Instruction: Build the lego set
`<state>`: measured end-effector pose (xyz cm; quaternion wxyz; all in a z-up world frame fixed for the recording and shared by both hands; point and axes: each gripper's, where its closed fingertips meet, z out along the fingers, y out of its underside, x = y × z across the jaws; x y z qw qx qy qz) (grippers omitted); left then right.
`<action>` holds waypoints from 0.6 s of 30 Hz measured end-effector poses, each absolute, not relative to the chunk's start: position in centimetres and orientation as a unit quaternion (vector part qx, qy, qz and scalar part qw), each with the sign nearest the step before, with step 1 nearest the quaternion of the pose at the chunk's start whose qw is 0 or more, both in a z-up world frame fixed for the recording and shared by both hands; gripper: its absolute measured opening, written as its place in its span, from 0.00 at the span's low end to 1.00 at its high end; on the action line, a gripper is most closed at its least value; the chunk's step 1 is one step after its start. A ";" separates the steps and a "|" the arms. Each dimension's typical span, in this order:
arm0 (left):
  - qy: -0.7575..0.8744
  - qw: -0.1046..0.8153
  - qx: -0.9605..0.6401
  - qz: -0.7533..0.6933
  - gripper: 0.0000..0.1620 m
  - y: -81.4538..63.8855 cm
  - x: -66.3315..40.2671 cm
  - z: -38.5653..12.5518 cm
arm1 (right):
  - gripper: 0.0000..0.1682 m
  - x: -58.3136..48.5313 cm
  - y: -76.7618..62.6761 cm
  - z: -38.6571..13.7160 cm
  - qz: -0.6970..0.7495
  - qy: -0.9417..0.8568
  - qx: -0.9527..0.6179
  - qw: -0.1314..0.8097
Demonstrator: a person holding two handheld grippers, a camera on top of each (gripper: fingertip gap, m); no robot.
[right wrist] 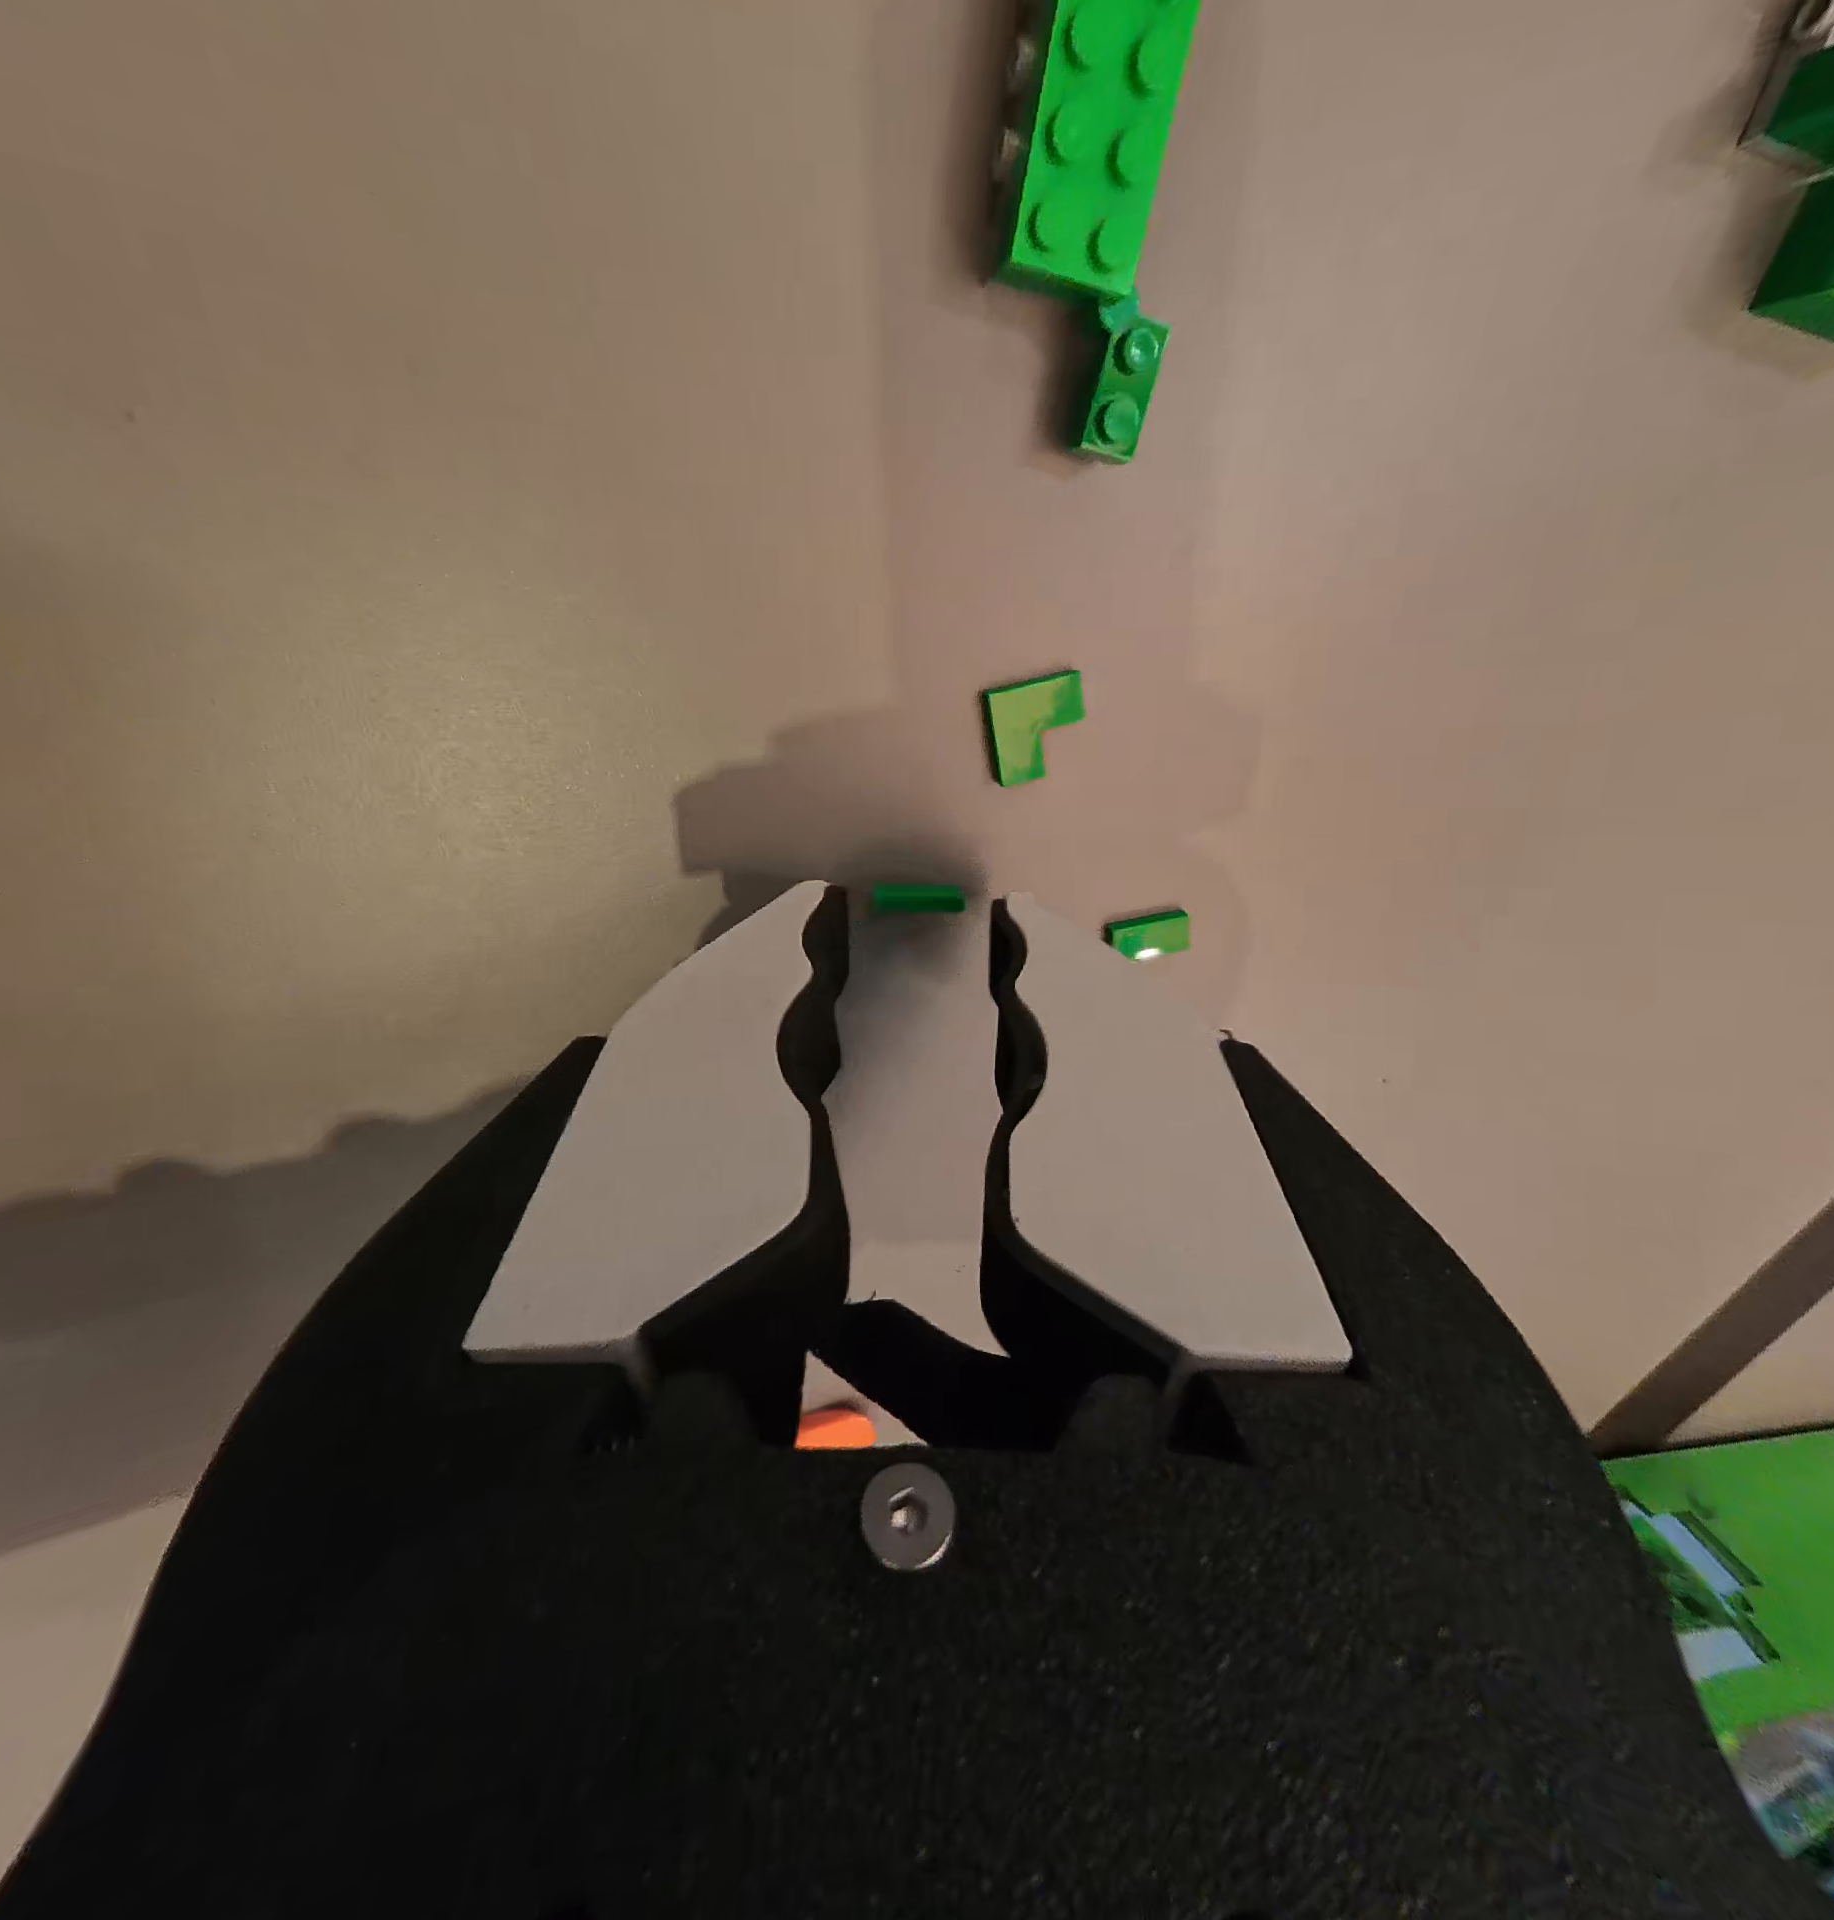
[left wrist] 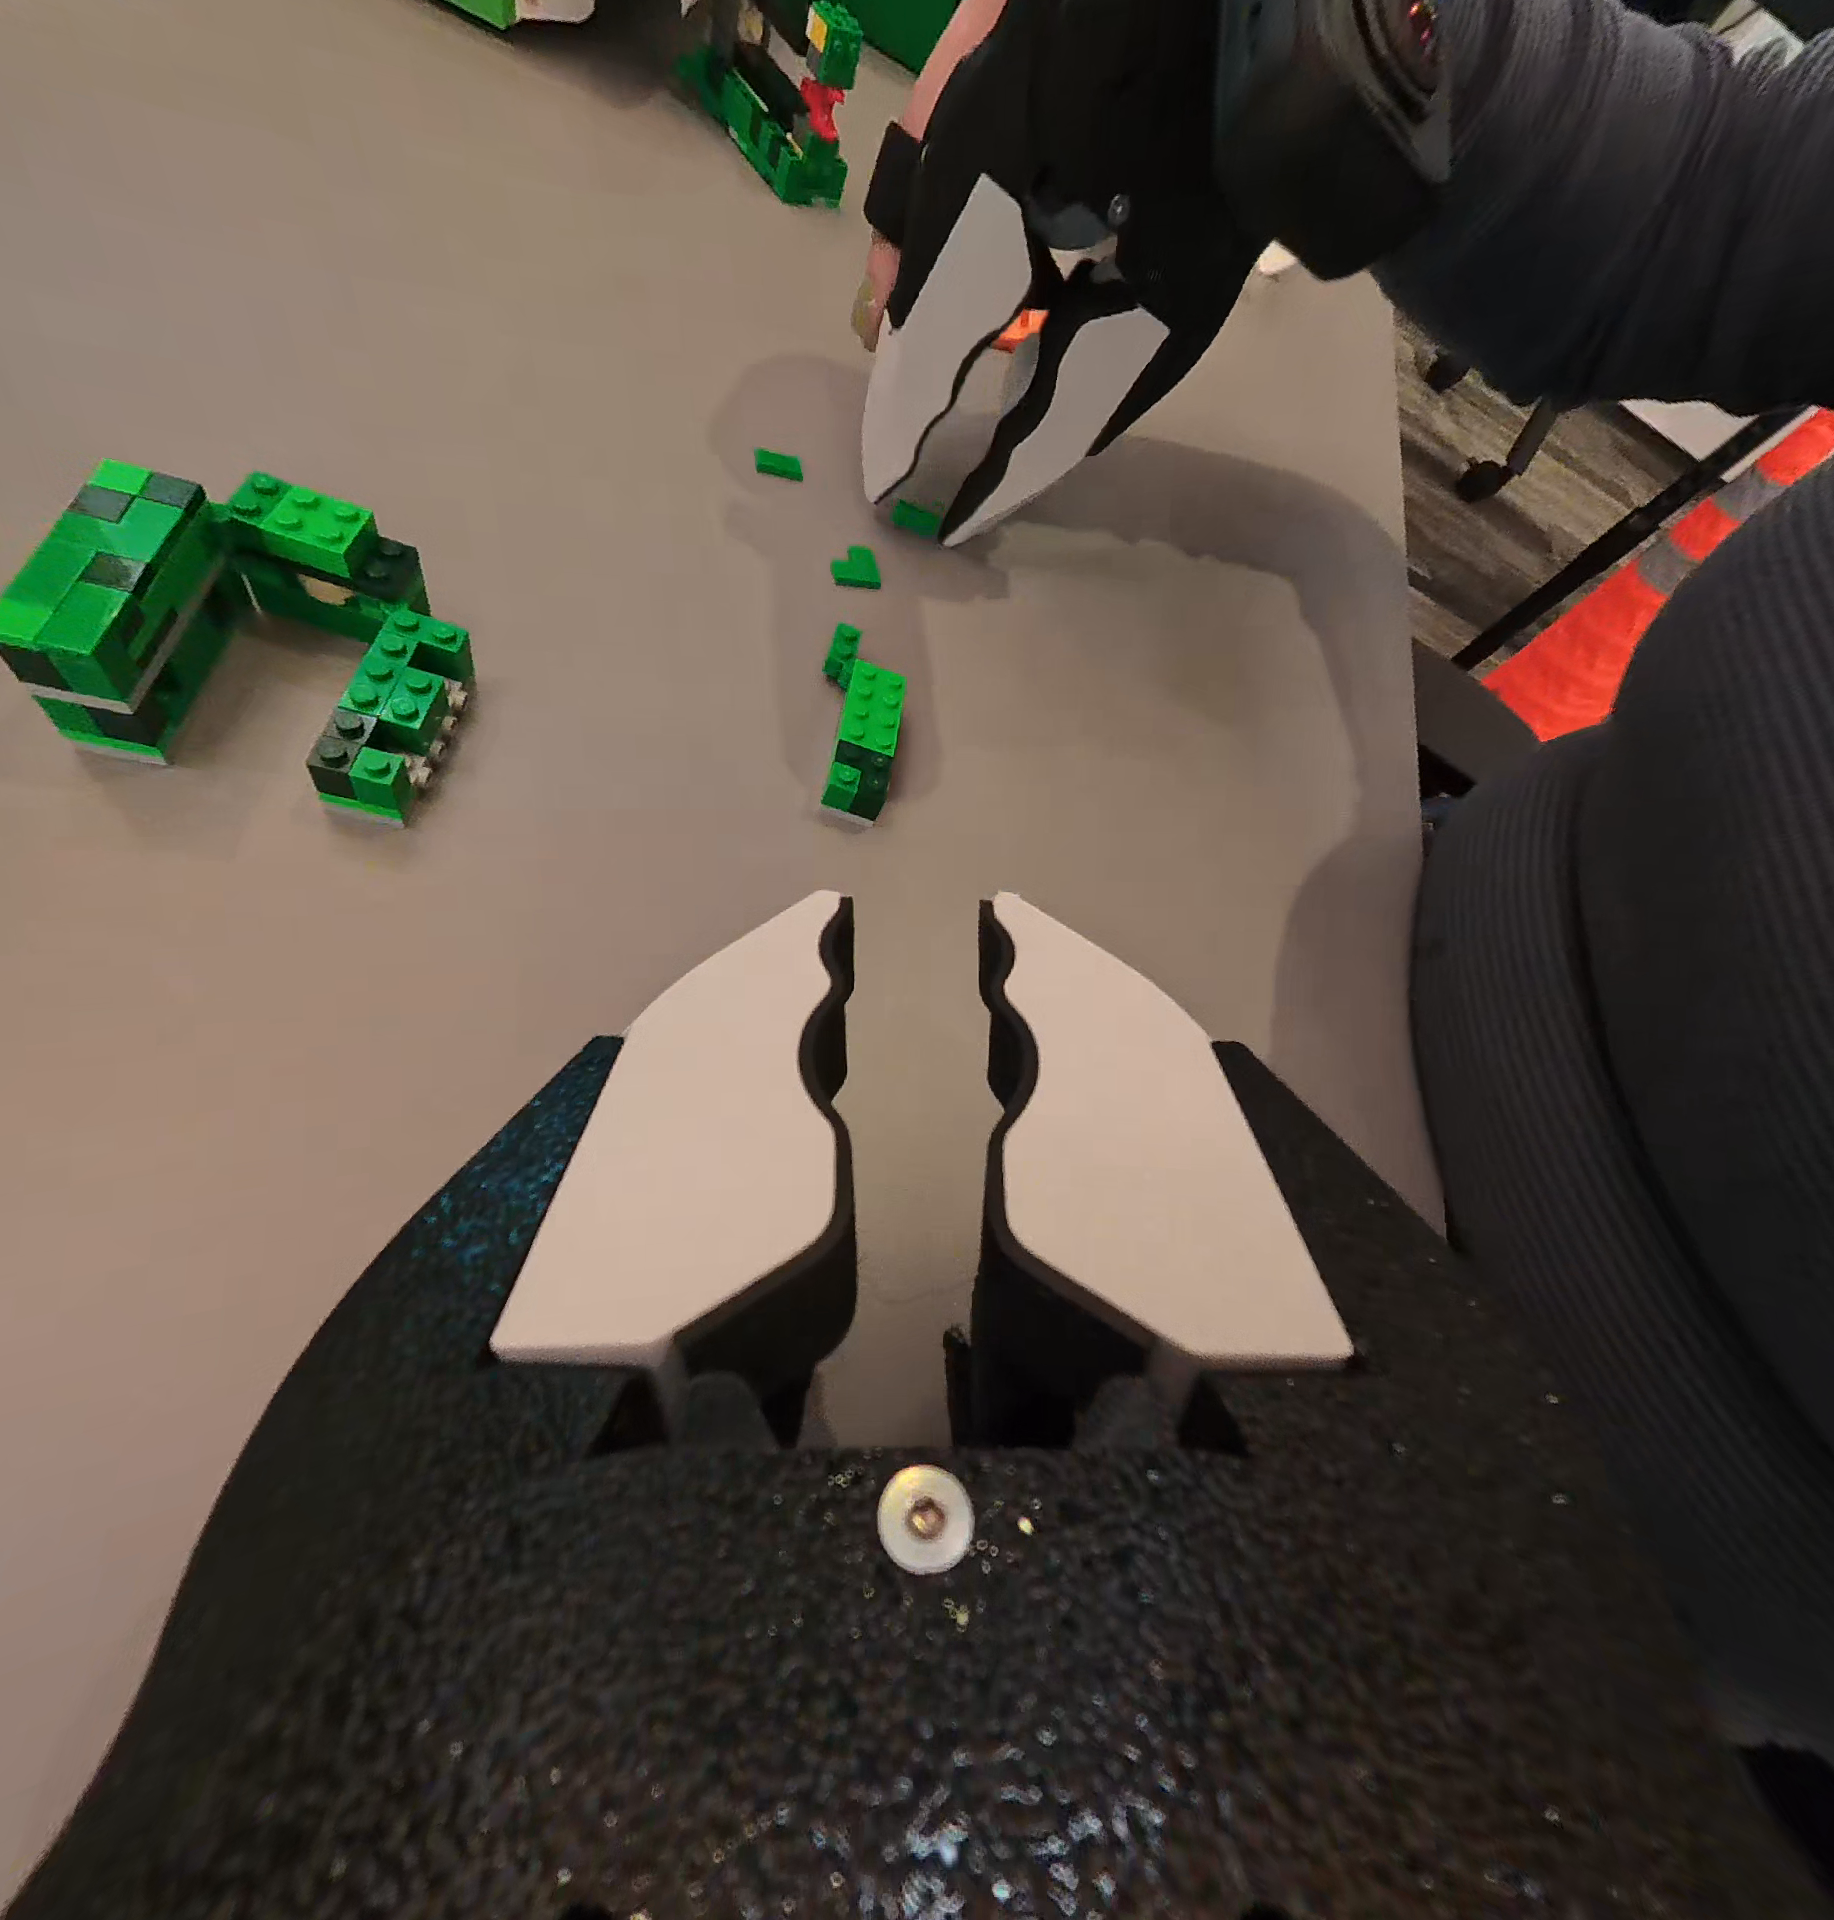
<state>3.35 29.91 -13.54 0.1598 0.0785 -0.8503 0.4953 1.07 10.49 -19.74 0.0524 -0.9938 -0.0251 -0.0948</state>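
My left gripper (left wrist: 919, 914) is open and empty, low over the grey table (left wrist: 477, 1039). Ahead of it stands a small green brick sub-assembly (left wrist: 866, 727). Beyond that lie an L-shaped green tile (left wrist: 856, 569) and a small green plate (left wrist: 778, 464). A larger green build (left wrist: 217, 623) stands at the left. My right gripper (right wrist: 915, 900) is open, tips down at the table, with a small green tile (right wrist: 918, 899) between its fingertips and a gap on each side. The L-shaped tile (right wrist: 1032, 724), small plate (right wrist: 1149, 930) and sub-assembly (right wrist: 1095, 156) also show in the right wrist view.
Another green and red build (left wrist: 788, 114) stands at the far edge. The table's right edge (left wrist: 1401, 623) is close, with orange cones (left wrist: 1599, 644) on the floor beyond. A green printed booklet (right wrist: 1744, 1610) lies at the lower right. The person's dark sleeve (left wrist: 1619, 156) reaches over the table. My hands' fingertips stand some 20 centimetres from each other.
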 end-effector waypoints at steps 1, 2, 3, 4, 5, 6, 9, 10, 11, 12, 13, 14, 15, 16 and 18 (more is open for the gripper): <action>-0.848 0.161 0.078 0.498 0.14 30.0 3.4 -13.4 | 0.16 0.9 10.5 -19.7 -0.086 -0.017 -0.995 0.056; -0.846 0.164 0.076 0.501 0.14 30.1 3.3 -13.3 | 0.17 0.7 10.5 -19.7 -0.080 -0.006 -0.995 0.057; -0.844 0.167 0.074 0.504 0.14 30.2 3.4 -13.3 | 0.17 0.8 10.4 -19.6 -0.083 0.003 -0.995 0.063; -0.842 0.168 0.075 0.507 0.14 30.4 3.5 -13.3 | 0.17 0.9 10.4 -19.2 -0.090 0.013 -0.993 0.076; -0.841 0.168 0.078 0.508 0.14 30.6 3.6 -13.3 | 0.17 1.1 10.5 -18.5 -0.100 0.029 -0.990 0.098; -0.839 0.166 0.083 0.511 0.14 30.9 3.9 -13.3 | 0.17 1.4 10.7 -17.6 -0.113 0.050 -0.984 0.130; -0.833 0.144 0.110 0.522 0.13 32.1 5.0 -13.1 | 0.18 3.0 11.9 -13.6 -0.178 0.118 -0.940 0.265; -0.829 0.135 0.122 0.528 0.13 32.6 5.5 -12.9 | 0.18 4.0 12.2 -12.0 -0.217 0.140 -0.915 0.311; -0.825 0.124 0.137 0.535 0.13 33.0 6.0 -12.8 | 0.18 5.0 12.4 -10.5 -0.262 0.163 -0.883 0.353; -0.820 0.108 0.154 0.541 0.13 33.5 6.7 -12.6 | 0.18 6.1 12.4 -9.1 -0.310 0.188 -0.846 0.391; -0.815 0.090 0.172 0.546 0.13 34.0 7.5 -12.5 | 0.17 6.9 12.4 -7.9 -0.349 0.211 -0.807 0.428; -0.810 0.069 0.193 0.550 0.12 34.6 8.3 -12.4 | 0.16 7.5 12.5 -7.1 -0.376 0.232 -0.770 0.460; -0.804 0.051 0.211 0.554 0.12 35.2 8.9 -12.3 | 0.16 8.0 12.5 -6.7 -0.400 0.249 -0.740 0.480; -0.797 0.037 0.226 0.559 0.12 35.7 9.5 -12.1 | 0.16 8.5 12.3 -6.7 -0.426 0.265 -0.715 0.487; -0.785 0.011 0.251 0.566 0.11 36.6 10.3 -11.8 | 0.16 9.3 11.9 -7.3 -0.463 0.288 -0.688 0.480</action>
